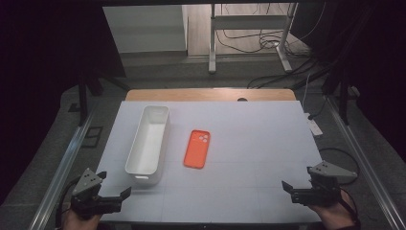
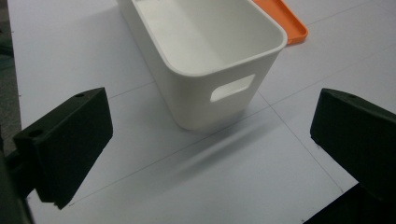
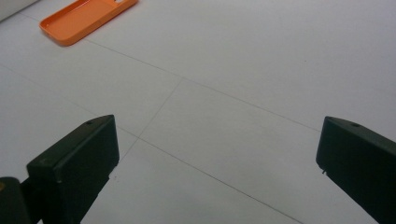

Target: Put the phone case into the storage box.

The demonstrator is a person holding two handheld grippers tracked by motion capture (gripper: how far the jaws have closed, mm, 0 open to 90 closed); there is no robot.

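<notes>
Presently, left gripper (image 1: pixel 125 192): held at the near left corner of the table (image 1: pixel 249 143), jaws spread wide with nothing between them, pointing inward along the near edge. In the left gripper view the white bin (image 2: pixel 205 51) stands just ahead of the open jaws, apart from them, its near end wall with the handle slot facing the camera. Right gripper (image 1: pixel 286 186): held at the near right corner, jaws likewise wide apart and empty, bare table surface beneath them. White bin (image 1: pixel 148 143): a long, narrow, open-topped container, upright and empty, set on the left half of the table, its length running from the far edge toward the near edge, its near end close to the left gripper. Orange phone case (image 1: pixel 197 149): lying flat near the table's middle, just right of the bin and not touching it, well apart from both grippers; in the right gripper view the case (image 3: pixel 86 19) sits far ahead of the jaws, to the left.
</notes>
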